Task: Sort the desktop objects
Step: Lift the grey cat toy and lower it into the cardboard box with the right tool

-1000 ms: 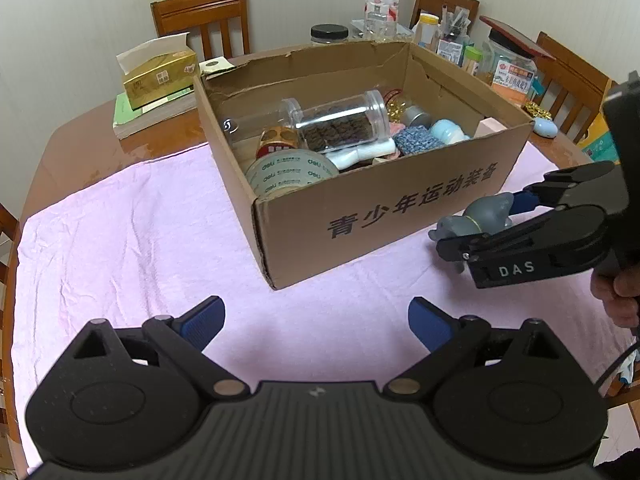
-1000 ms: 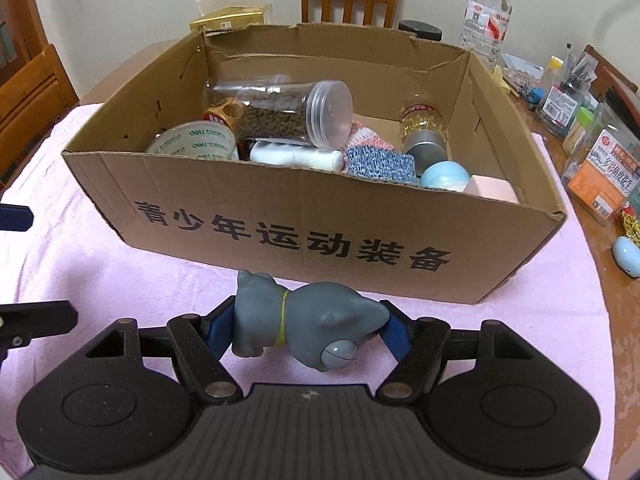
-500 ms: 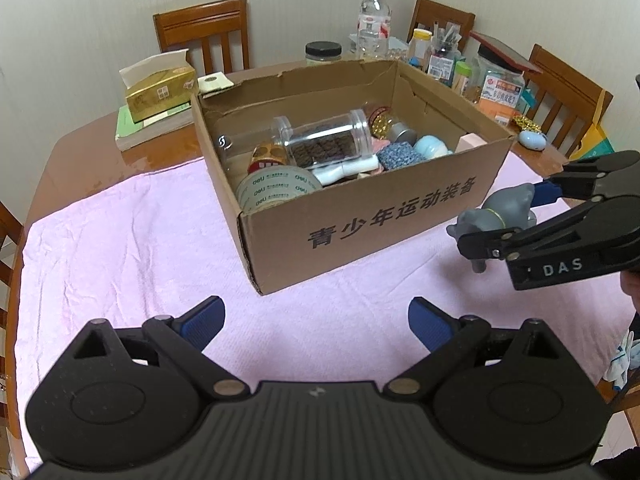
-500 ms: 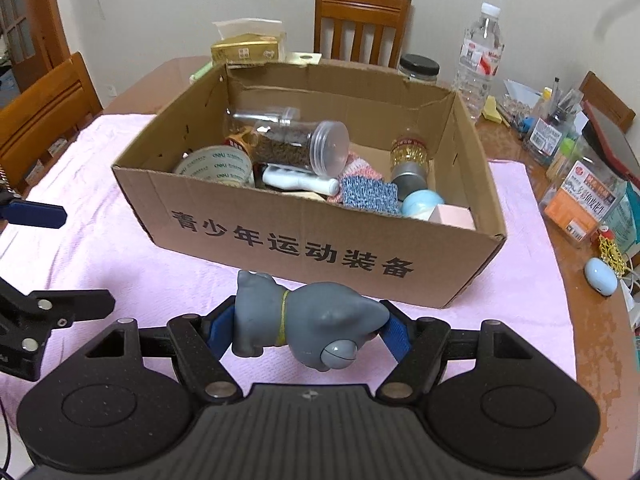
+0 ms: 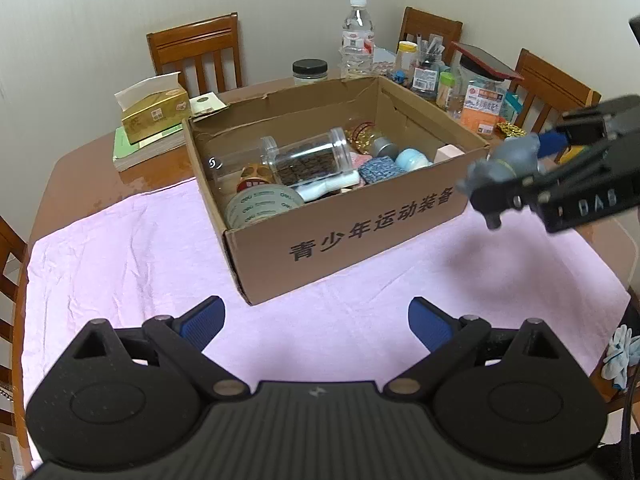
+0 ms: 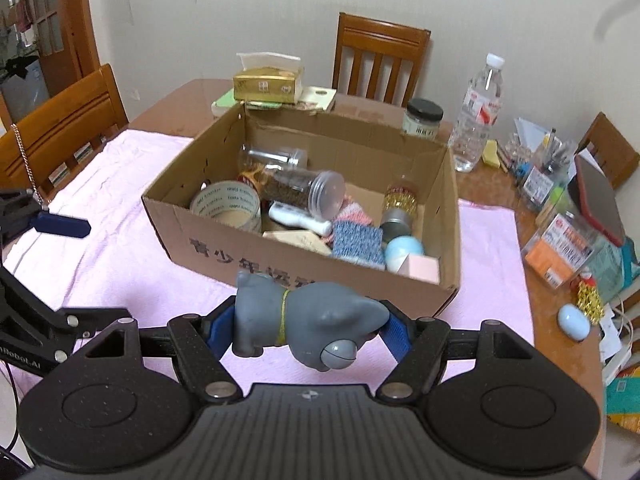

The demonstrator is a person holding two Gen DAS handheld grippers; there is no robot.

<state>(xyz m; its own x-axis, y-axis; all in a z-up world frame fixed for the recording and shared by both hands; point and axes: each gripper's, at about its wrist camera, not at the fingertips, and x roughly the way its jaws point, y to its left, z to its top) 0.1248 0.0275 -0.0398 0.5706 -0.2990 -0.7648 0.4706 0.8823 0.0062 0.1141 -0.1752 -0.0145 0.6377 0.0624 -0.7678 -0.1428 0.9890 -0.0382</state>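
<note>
My right gripper [image 6: 306, 322] is shut on a grey toy figure [image 6: 304, 320], held in the air in front of the near wall of the cardboard box [image 6: 280, 268]. The toy figure [image 5: 502, 166] and right gripper [image 5: 520, 172] show at the right of the left wrist view, level with the box's [image 5: 360, 236] right corner. The box holds a tape roll [image 6: 226, 204], a clear jar [image 6: 304, 188], a blue sponge [image 6: 356, 240] and other small items. My left gripper [image 5: 316, 322] is open and empty above the pink cloth [image 5: 120, 260].
Behind the box stand a tissue box [image 5: 156, 110] on books, a black-lidded jar [image 5: 310, 72] and a water bottle [image 5: 357, 40]. Clutter of jars and packets [image 6: 560, 220] lies on the table's right side. Wooden chairs [image 6: 380, 60] ring the table.
My right gripper has risen with the grey toy figure, now looking down into the box. My left gripper has drawn back and up a little, still open.
</note>
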